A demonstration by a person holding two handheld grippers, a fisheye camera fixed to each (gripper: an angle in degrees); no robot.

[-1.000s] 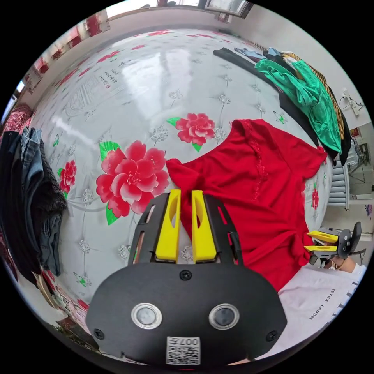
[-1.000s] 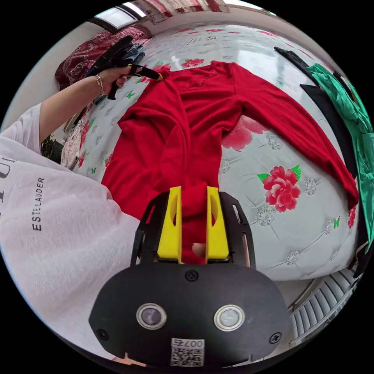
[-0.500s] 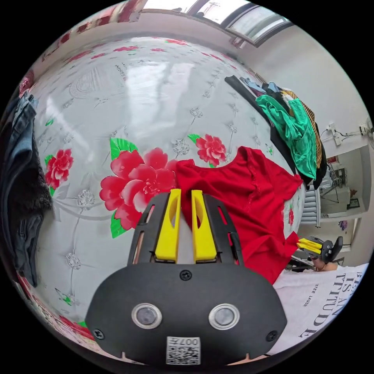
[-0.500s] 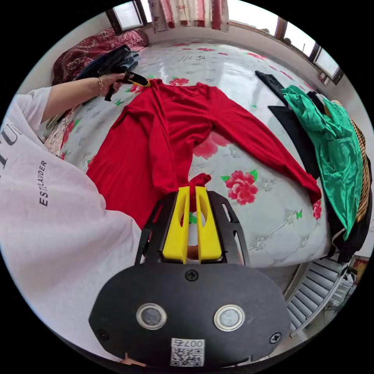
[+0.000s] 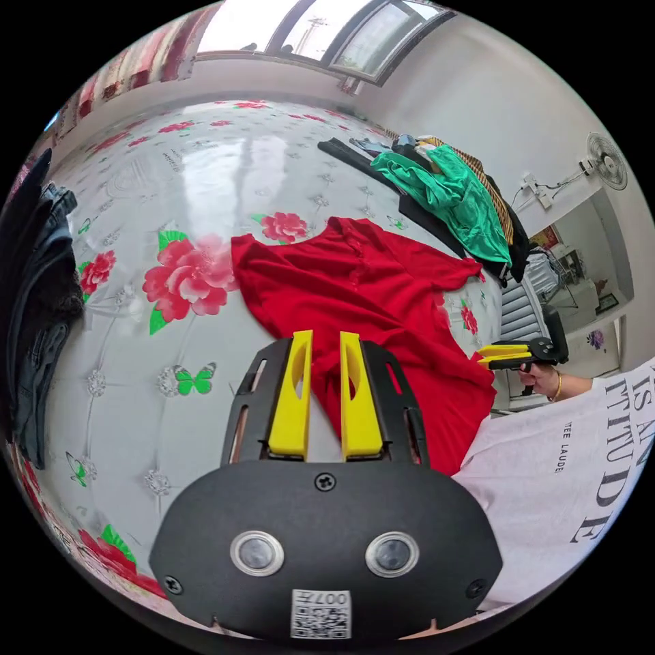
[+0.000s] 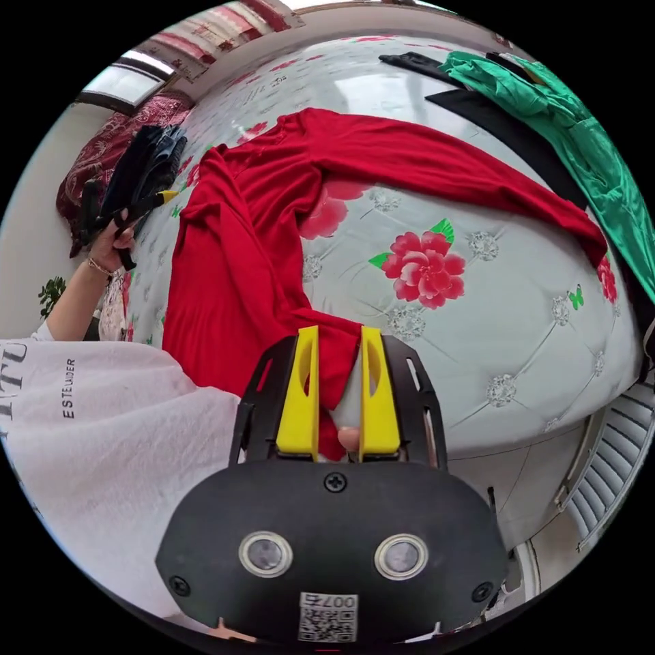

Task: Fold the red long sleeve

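While one sleeve (image 6: 471, 181) lies outstretched beyond my jaws, both pairs stand narrow and empty over the half-folded red long sleeve (image 5: 368, 286).

This is a bedroom in a home. A big bed (image 5: 205, 170) has a shiny white cover with red flowers on it. Piles of clothes (image 5: 450, 184) lie on it, and windows (image 5: 327, 34) with red curtains (image 6: 205, 41) stand behind

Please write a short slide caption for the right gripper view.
Red long sleeve spread on the floral bed cover, one sleeve stretched out.
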